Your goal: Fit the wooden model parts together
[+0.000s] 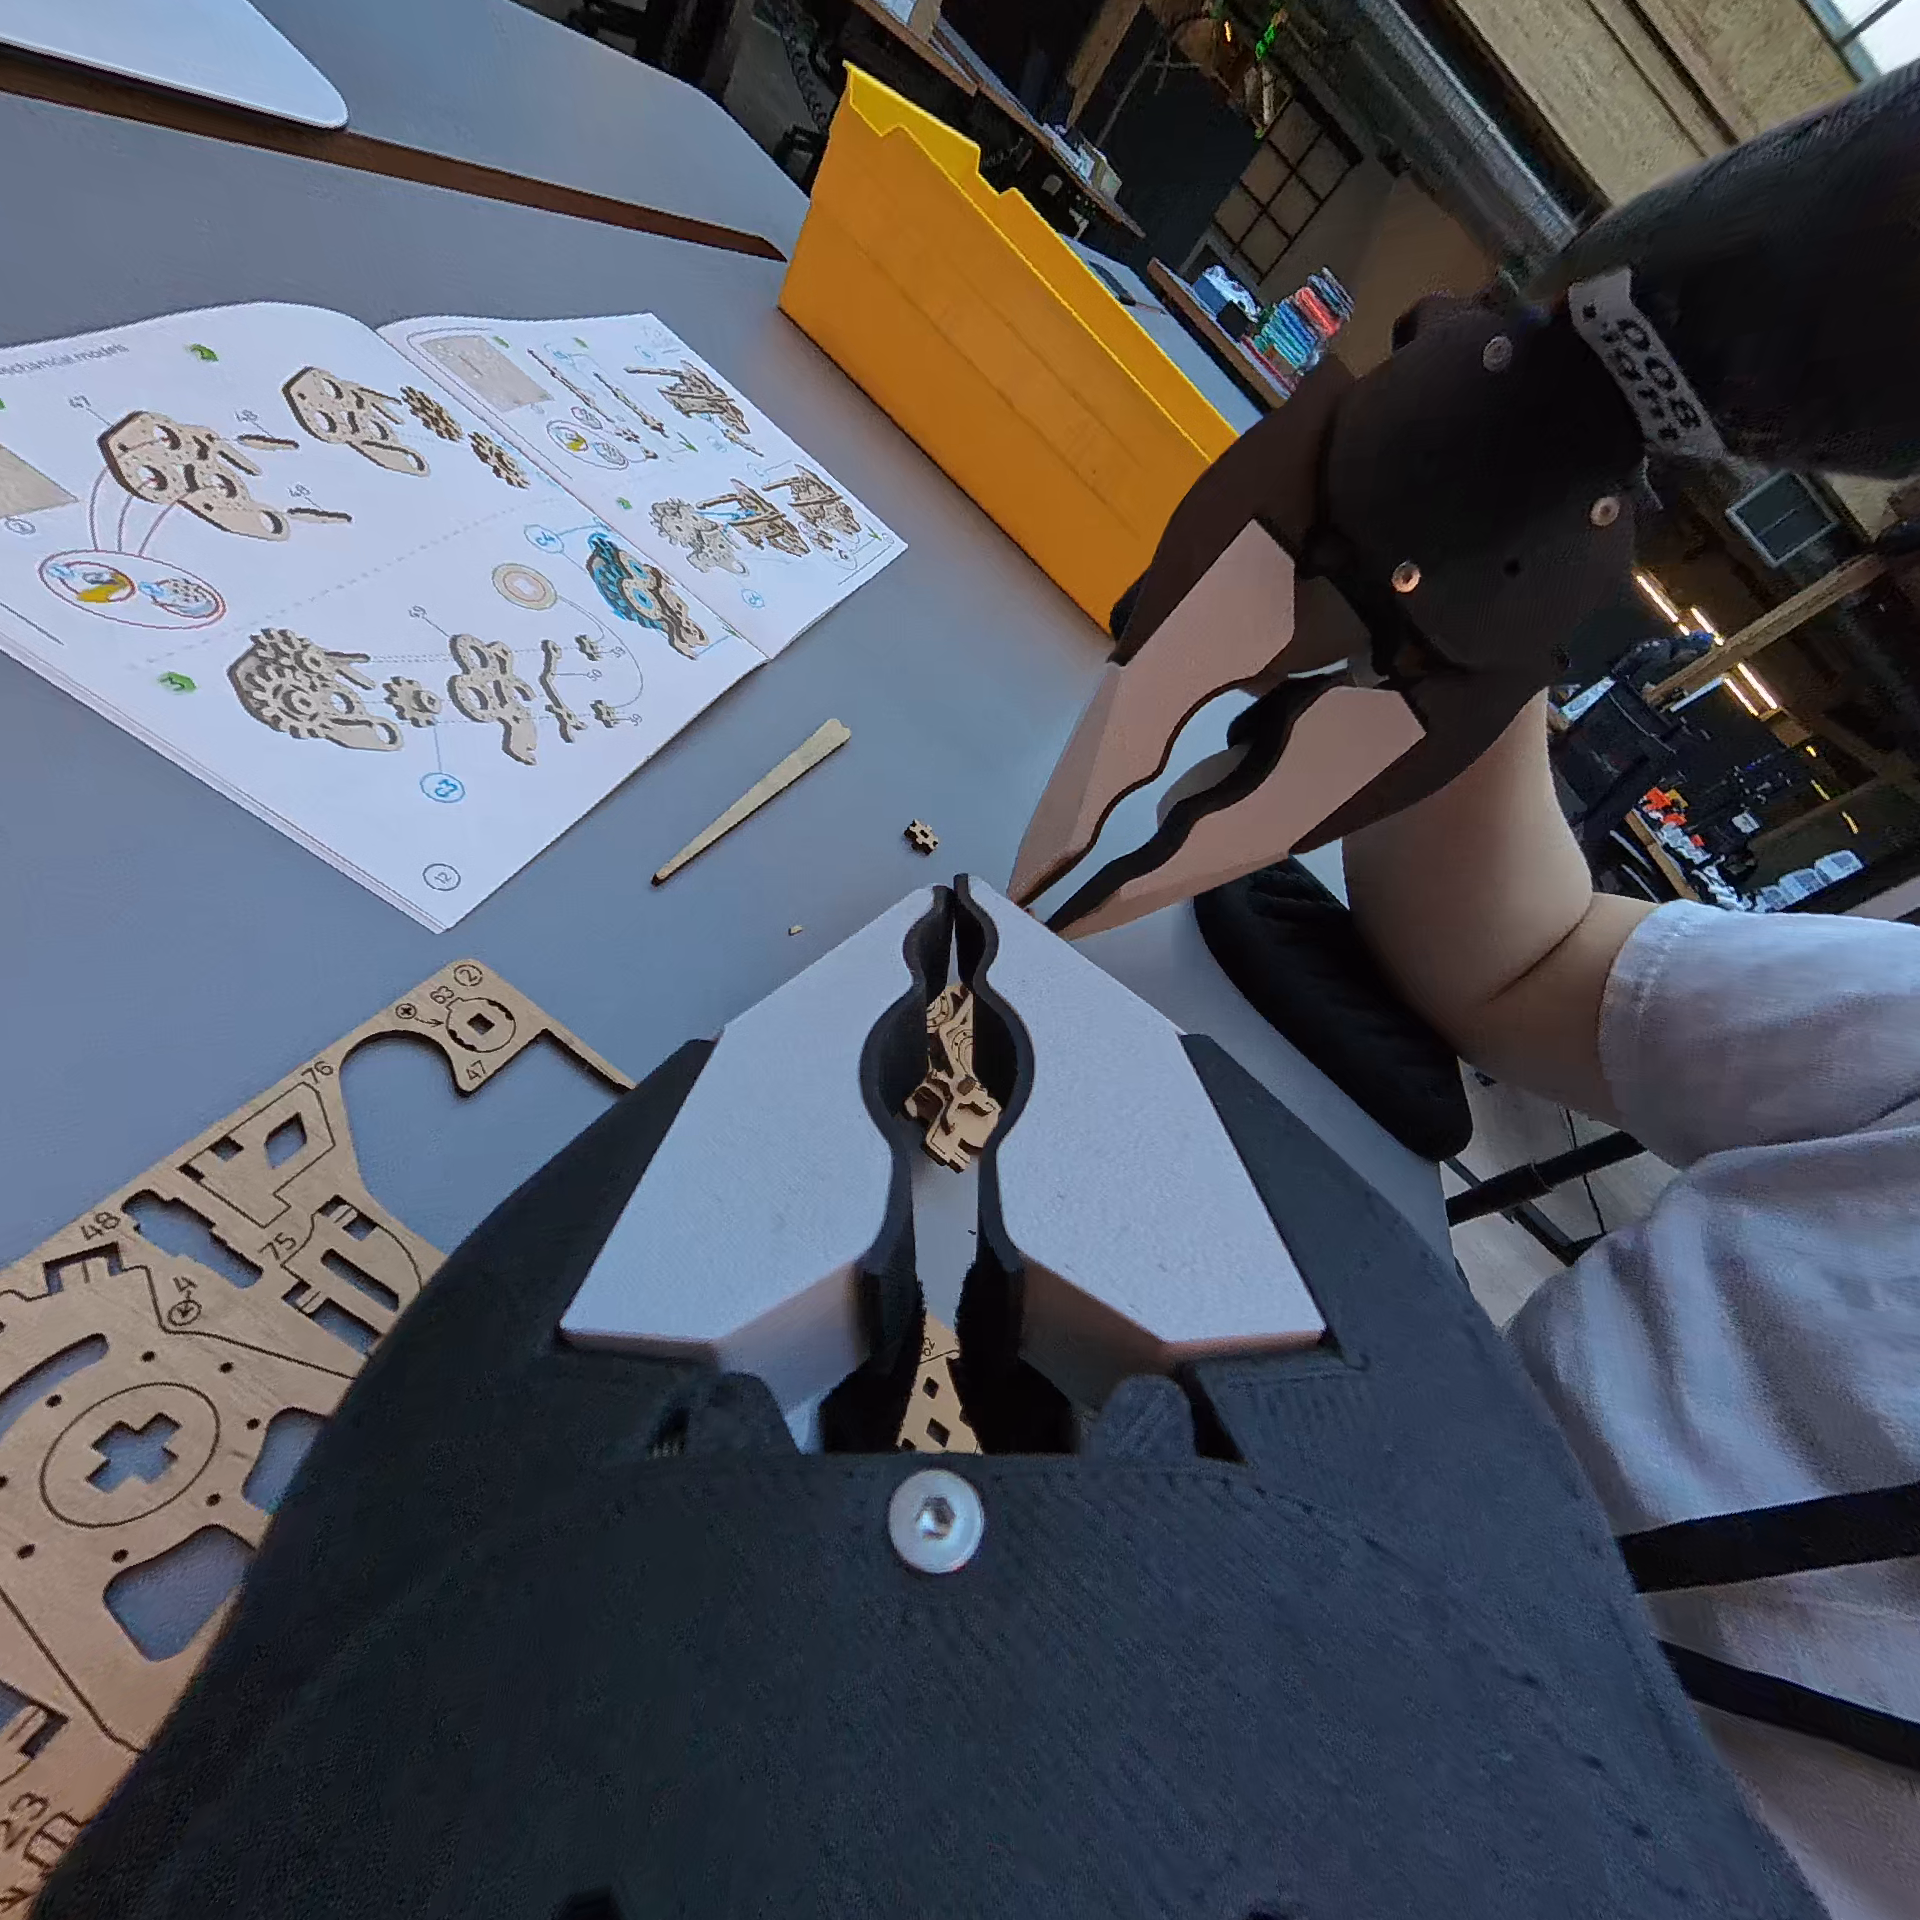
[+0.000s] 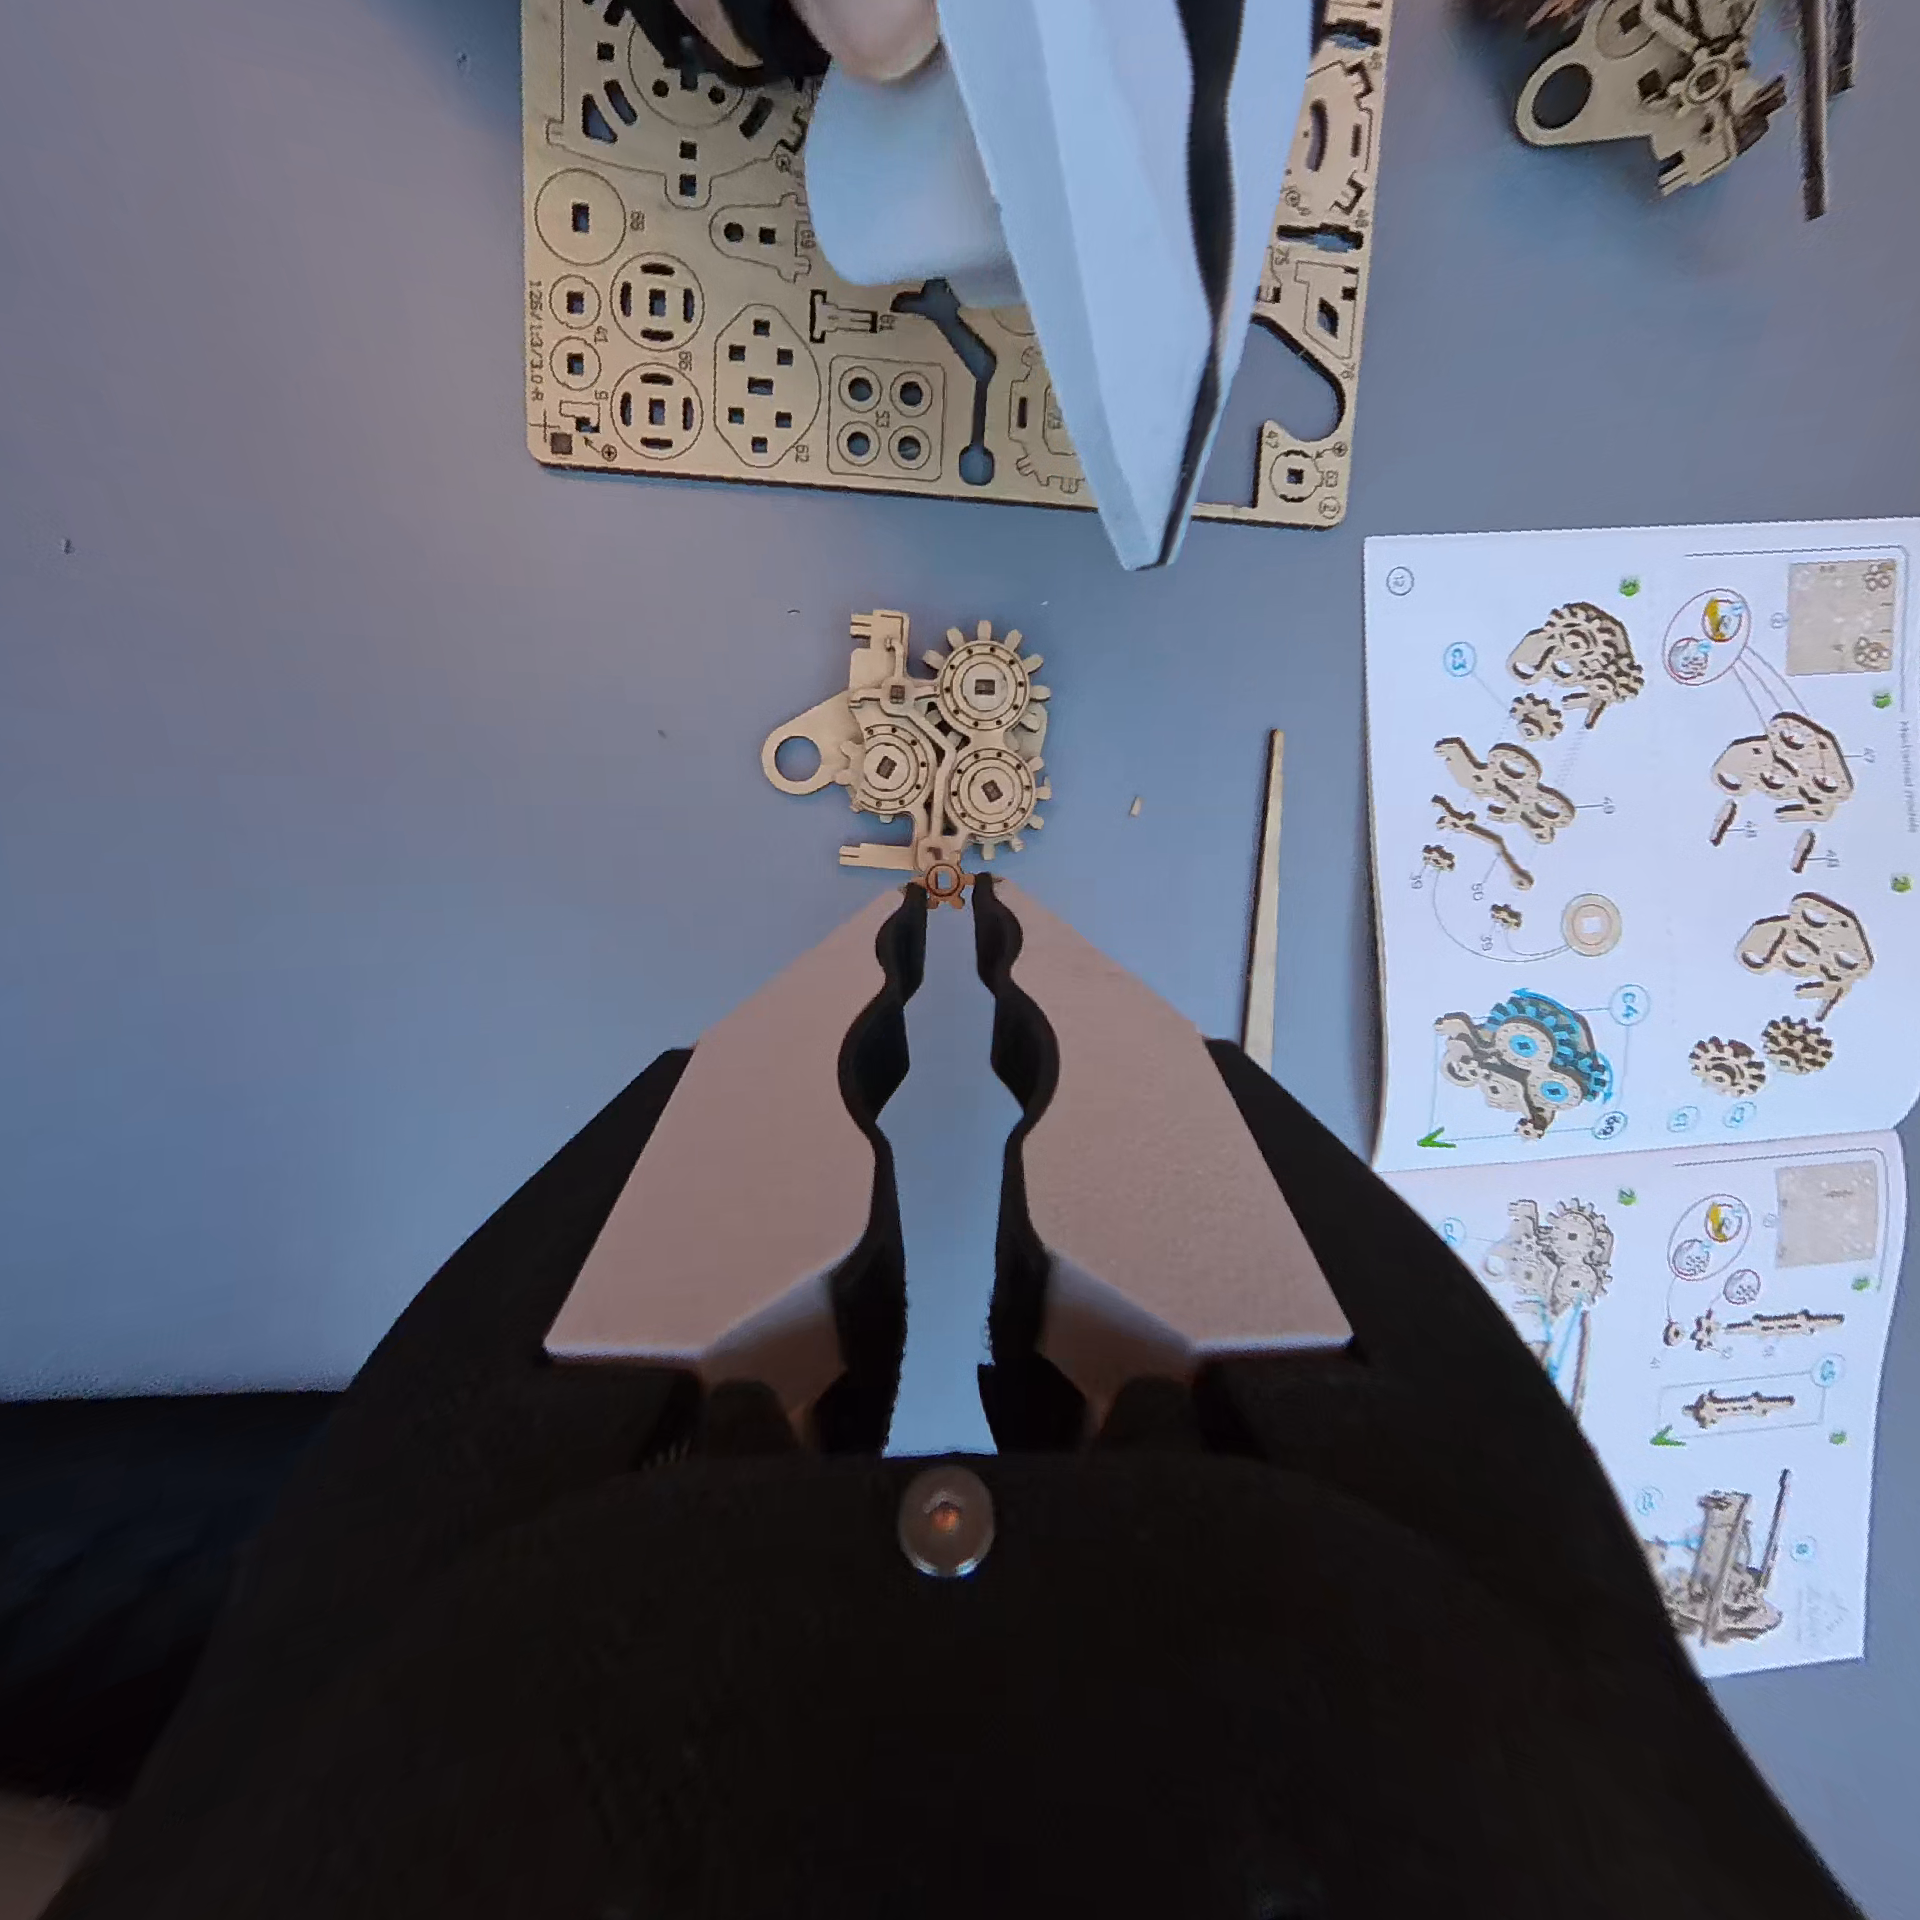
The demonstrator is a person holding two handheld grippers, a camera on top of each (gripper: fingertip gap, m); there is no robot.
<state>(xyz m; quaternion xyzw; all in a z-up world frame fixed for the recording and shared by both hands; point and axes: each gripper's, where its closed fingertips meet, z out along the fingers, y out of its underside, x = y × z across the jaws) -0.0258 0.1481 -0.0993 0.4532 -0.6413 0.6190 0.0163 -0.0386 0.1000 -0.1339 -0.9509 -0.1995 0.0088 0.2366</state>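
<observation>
Left gripper [image 1: 958,894] nearly closed, empty, hovering at 12 o'clock of the gear assembly [image 2: 914,743], clear of the work. Assembly flat on bench [image 2: 312,727], face up for fitting. Right gripper [image 2: 943,891] narrowly parted, pinching small cog [image 2: 942,882] against assembly's 6 o'clock edge.

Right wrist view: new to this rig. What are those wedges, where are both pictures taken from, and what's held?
Each wedge pair is a handheld claw. A person works one per hand, and each picture looks along its own claw's fingers. The right claw pinches a small gear beside the three-gear assembly lying on the grey table. The left claw is shut, seemingly empty, near the wooden parts sheet. An instruction booklet and a wooden stick lie nearby.
</observation>
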